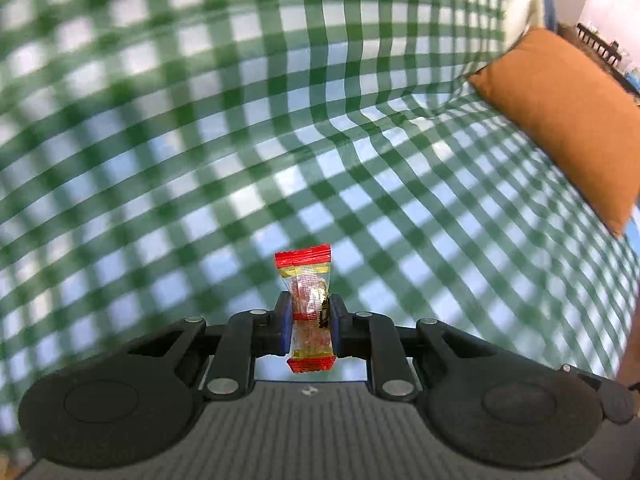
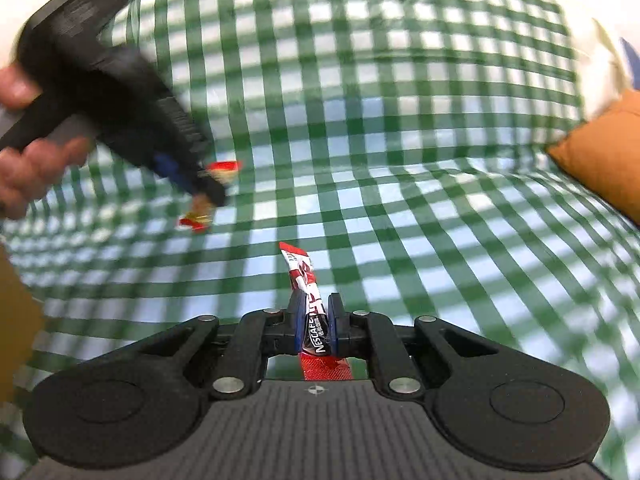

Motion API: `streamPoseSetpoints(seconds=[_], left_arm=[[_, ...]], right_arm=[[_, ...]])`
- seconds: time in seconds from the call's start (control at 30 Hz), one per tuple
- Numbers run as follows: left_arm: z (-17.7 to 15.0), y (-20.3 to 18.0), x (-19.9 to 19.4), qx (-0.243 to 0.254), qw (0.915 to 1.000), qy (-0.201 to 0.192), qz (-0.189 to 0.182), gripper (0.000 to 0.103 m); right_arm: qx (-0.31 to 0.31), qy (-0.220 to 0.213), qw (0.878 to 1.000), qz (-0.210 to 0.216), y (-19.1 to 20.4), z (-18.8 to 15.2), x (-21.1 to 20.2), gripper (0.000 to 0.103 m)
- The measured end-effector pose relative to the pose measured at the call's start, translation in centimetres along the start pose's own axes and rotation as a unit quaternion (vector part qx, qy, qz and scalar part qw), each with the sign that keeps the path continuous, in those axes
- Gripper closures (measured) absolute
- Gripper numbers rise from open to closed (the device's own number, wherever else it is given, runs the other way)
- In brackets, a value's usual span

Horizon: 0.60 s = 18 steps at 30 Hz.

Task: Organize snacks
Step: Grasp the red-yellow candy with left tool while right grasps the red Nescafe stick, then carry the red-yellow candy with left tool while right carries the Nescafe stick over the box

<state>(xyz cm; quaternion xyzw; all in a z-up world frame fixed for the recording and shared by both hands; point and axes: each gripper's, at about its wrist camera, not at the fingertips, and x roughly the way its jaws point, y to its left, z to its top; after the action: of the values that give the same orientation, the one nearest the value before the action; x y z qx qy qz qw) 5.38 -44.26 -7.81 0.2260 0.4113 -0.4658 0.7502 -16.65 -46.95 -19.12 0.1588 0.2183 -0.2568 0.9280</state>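
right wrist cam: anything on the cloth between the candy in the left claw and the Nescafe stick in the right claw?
Nothing. In the right wrist view, only bare green checked cloth shows between the candy and the Nescafe stick.

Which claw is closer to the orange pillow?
Probably the right. The orange pillow lies off to the right. The right claw, gripping a coffee stick, sits on that side. The left claw, gripping a candy, is further left.

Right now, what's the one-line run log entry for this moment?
left gripper: shut on candy packet | right gripper: shut on Nescafe stick | both lifted over checked cloth | orange cushion at right
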Motion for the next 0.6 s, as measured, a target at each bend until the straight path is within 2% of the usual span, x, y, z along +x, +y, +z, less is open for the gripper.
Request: streamPoseSetpoints(seconds=[0.13,0.27,0.5,0.6], left_arm=[[-5.6,0.8,-9.1,-0.009,0.9997,-0.022,0.007,0.083],[-11.1,1.8,-17.9,-0.048,0.9982,-0.036,0.003,0.083],[-21.2,3.2,-31.7,-0.094,0.9909,-0.086,0.043,0.083],[-26.2,4.7,-36.7,-0.109,0.9852,-0.103,0.082,0.083]], right_arm=[[0.042,-0.011,0.999,0.001,2.9,-1.5,-7.6,0.09],[0.067,-0.017,0.997,0.033,6.8,-1.6,-14.0,0.09],[0.053,-0.035,0.99,0.123,15.2,-0.3,-24.0,0.09],[0.03,-0.043,0.985,0.167,19.5,-0.2,-27.5,0.09]])
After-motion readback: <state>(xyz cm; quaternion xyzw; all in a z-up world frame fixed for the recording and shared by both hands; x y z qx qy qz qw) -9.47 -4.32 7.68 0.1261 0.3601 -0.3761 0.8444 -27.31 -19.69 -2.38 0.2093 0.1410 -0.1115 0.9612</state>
